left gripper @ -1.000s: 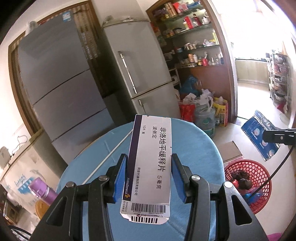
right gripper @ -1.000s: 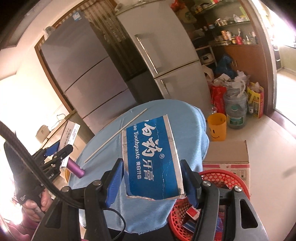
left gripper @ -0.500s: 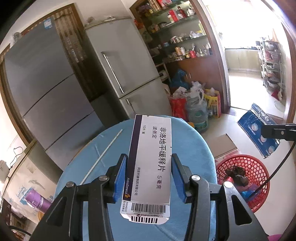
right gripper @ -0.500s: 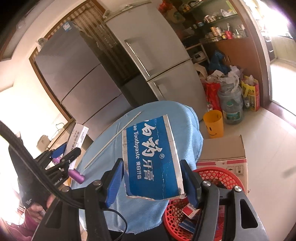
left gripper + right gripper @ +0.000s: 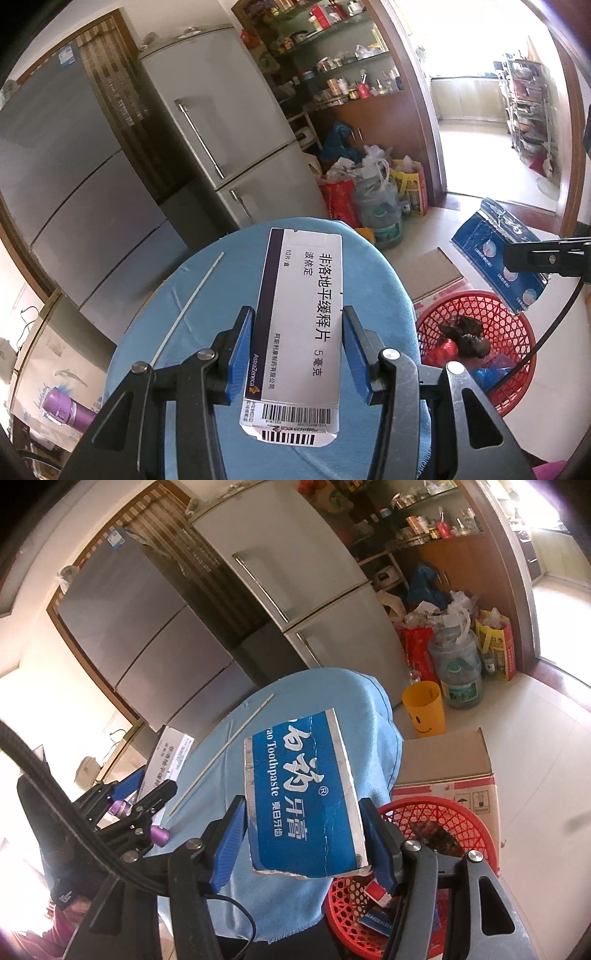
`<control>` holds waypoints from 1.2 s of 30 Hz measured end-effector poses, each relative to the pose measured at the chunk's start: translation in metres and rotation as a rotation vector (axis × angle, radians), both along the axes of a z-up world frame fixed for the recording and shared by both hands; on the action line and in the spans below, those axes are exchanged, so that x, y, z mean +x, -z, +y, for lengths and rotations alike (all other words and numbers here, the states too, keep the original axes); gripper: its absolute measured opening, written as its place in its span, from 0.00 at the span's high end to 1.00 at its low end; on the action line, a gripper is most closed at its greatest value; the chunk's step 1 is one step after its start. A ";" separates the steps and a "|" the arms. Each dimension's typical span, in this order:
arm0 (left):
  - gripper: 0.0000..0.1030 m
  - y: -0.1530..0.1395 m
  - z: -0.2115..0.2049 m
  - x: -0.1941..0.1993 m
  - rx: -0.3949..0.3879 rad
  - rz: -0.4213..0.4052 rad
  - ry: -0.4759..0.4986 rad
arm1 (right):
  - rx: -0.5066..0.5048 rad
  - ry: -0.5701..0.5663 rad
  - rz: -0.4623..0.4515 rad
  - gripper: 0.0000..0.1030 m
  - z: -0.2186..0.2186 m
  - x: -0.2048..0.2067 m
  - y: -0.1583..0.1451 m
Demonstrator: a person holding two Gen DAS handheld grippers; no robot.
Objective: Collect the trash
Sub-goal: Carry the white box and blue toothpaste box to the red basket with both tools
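Observation:
My left gripper [image 5: 298,350] is shut on a white medicine box [image 5: 301,325] with a dark stripe and barcodes, held above the blue-clothed round table [image 5: 207,295]. My right gripper [image 5: 303,840] is shut on a flattened blue toothpaste box [image 5: 303,797] with silver edges. A red mesh basket [image 5: 509,321] stands on the floor right of the table with dark scraps and wrappers inside; the right wrist view shows the basket [image 5: 443,819] just beyond the toothpaste box. The toothpaste box [image 5: 495,251] and right gripper hang over the basket in the left wrist view.
A thin white stick [image 5: 192,302] lies on the table cloth. A cardboard box [image 5: 450,764] sits behind the basket, with a yellow cup [image 5: 423,712], a water jug [image 5: 461,668] and bags near two grey fridges [image 5: 229,122]. A purple flask [image 5: 66,408] lies at lower left.
Both grippers have shifted and rolled a little with their boxes still gripped. The basket now sits nearer and more centrally under the right gripper's view; the purple flask slid left in the left view.

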State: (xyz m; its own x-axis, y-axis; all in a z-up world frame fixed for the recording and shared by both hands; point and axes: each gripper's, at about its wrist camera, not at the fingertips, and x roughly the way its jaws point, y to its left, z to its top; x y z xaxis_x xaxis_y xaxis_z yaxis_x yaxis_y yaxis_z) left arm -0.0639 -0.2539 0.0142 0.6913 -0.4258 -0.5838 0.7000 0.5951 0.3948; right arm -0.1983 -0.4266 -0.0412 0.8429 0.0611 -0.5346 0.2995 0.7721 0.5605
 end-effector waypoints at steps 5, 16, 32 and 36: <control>0.53 0.005 -0.006 -0.002 0.019 0.012 0.015 | 0.020 0.006 0.026 0.38 -0.005 0.002 0.004; 0.53 0.025 -0.018 0.002 0.060 0.077 0.035 | 0.074 0.019 0.113 0.38 -0.015 0.005 0.020; 0.53 0.053 -0.032 0.007 0.128 0.144 0.065 | 0.158 0.052 0.220 0.38 -0.030 0.008 0.041; 0.53 0.061 -0.034 0.006 0.140 0.168 0.072 | 0.166 0.065 0.243 0.38 -0.035 0.007 0.046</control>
